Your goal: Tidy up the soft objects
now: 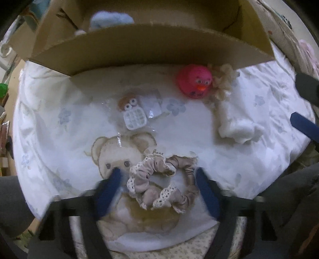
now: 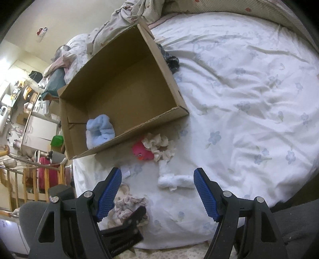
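Note:
A beige lace-trimmed scrunchie (image 1: pixel 162 182) lies on the bed between the open blue fingers of my left gripper (image 1: pixel 158 172); the fingers sit either side of it, apart from it. It also shows in the right wrist view (image 2: pixel 129 204). My right gripper (image 2: pixel 157 176) is open and empty above a white rolled sock (image 2: pixel 175 180), also in the left view (image 1: pixel 237 123). A pink rubber duck (image 1: pixel 194 80) (image 2: pixel 142 152) and a cream scrunchie (image 1: pixel 222 79) (image 2: pixel 159 146) lie by the cardboard box (image 1: pixel 151 45) (image 2: pixel 175 79). A light blue sock (image 2: pixel 99 131) (image 1: pixel 111 19) lies inside the box.
A small packaged white toy with googly eyes (image 1: pixel 133 113) lies on the white floral bedspread (image 2: pixel 249 99). Dark cloth (image 2: pixel 171 57) lies behind the box. Pillows and bedding are piled at the far end. The bed edge and a cluttered room lie to the left.

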Demonstrator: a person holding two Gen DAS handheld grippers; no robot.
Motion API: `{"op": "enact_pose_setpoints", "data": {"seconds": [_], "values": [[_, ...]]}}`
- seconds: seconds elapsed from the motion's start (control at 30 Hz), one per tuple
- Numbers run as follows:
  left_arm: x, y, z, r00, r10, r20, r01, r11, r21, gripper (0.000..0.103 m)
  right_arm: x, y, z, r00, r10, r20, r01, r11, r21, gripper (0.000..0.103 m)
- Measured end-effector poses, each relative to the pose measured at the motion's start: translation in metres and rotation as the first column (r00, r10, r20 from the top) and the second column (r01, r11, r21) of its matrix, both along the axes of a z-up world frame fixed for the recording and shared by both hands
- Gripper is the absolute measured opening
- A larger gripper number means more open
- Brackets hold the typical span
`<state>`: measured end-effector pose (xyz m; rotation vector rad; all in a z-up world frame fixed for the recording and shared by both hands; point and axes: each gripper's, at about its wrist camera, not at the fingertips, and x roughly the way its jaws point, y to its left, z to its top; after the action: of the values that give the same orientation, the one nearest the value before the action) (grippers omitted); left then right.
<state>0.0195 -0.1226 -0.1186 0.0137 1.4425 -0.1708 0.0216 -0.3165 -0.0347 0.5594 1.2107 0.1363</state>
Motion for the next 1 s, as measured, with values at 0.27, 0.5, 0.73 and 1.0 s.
{"op": "enact_pose_setpoints", "data": {"seconds": [0.27, 0.5, 0.73, 1.0], "values": [[0.011, 0.025, 0.024, 0.999, 0.042, -0.012, -0.043, 0.992, -0.121, 0.009, 0.005, 0.006, -0.003, 1.000, 0.013, -0.009, -0.013, 1.000, 0.007, 0.079], [0.017, 0.051, 0.101, 0.991, 0.067, 0.114, -0.043, 0.979, -0.201, 0.009, 0.006, 0.011, -0.003, 1.000, 0.018, -0.008, -0.018, 0.999, 0.027, 0.079], [0.019, 0.093, 0.128, 0.985, 0.080, 0.152, -0.061, 0.990, -0.129, 0.009, 0.007, 0.023, -0.003, 0.999, 0.046, -0.009, -0.046, 0.999, -0.006, 0.079], [0.002, 0.123, 0.095, 0.978, 0.163, 0.129, -0.152, 0.984, -0.095, 0.009, 0.008, 0.044, -0.002, 0.996, 0.091, -0.009, -0.091, 0.995, -0.048, 0.079]]}}
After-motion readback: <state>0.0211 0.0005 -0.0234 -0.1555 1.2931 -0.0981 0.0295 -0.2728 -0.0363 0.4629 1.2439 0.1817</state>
